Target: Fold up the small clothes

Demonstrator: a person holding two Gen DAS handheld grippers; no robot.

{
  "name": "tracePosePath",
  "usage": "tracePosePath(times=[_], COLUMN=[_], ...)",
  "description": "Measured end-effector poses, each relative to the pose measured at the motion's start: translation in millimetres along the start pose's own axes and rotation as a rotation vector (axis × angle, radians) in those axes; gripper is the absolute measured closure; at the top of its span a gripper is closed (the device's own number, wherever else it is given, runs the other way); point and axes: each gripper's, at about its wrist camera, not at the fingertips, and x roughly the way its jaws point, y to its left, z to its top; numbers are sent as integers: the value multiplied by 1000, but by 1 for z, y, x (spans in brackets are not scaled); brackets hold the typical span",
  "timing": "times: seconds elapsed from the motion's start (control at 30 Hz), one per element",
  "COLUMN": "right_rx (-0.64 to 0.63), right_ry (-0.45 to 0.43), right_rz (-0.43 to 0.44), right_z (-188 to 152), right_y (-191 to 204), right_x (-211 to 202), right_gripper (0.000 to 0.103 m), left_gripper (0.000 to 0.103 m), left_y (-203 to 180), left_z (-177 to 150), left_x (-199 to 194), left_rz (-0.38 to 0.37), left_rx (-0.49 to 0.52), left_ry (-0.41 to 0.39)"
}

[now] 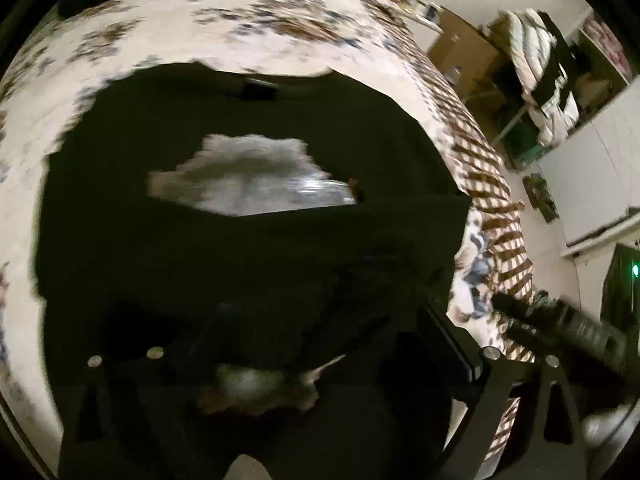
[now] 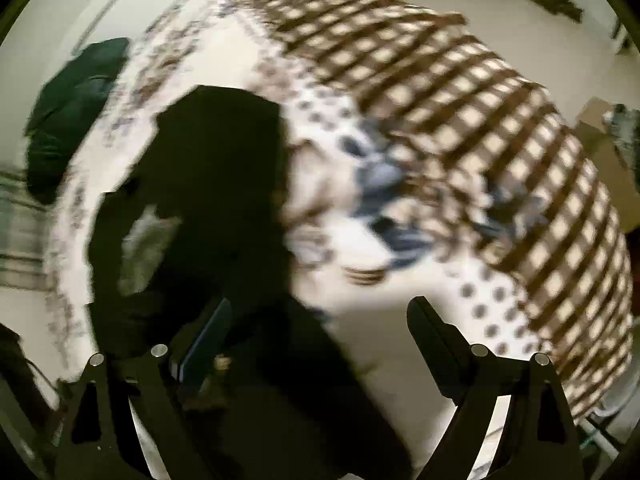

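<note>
A black T-shirt (image 1: 248, 120) with a grey printed patch (image 1: 248, 180) lies on a flowered bed sheet (image 1: 224, 28); its lower part is folded up over the print. My left gripper (image 1: 324, 320) hovers just above the shirt's near part, jaws wide apart, nothing between them. In the blurred right wrist view the same shirt (image 2: 216, 168) lies to the left, and my right gripper (image 2: 320, 316) is open above its right edge, empty. The right gripper also shows in the left wrist view (image 1: 560, 324) past the shirt's right side.
A brown-and-cream checked blanket (image 2: 460, 92) lies on the bed right of the shirt. A dark green cloth (image 2: 72, 120) lies at the bed's far left. Cardboard boxes (image 1: 460, 48) and a rack of clothes (image 1: 540, 76) stand beyond the bed.
</note>
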Motion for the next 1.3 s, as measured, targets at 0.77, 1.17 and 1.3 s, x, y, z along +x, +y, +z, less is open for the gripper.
tracePosePath(times=[0.77, 1.17, 1.3], right_rx=[-236, -325, -380], right_ry=[72, 120, 36], right_rz=[-10, -15, -29], right_z=[4, 23, 15], right_y=[96, 95, 103], right_x=[26, 11, -10], right_gripper=[89, 89, 92], left_gripper=[7, 7, 7], left_y=[165, 145, 144], left_z=[1, 39, 41], left_x=[-30, -5, -6], left_rz=[398, 356, 353], left_rx=[-272, -214, -204], left_ry=[-71, -62, -66])
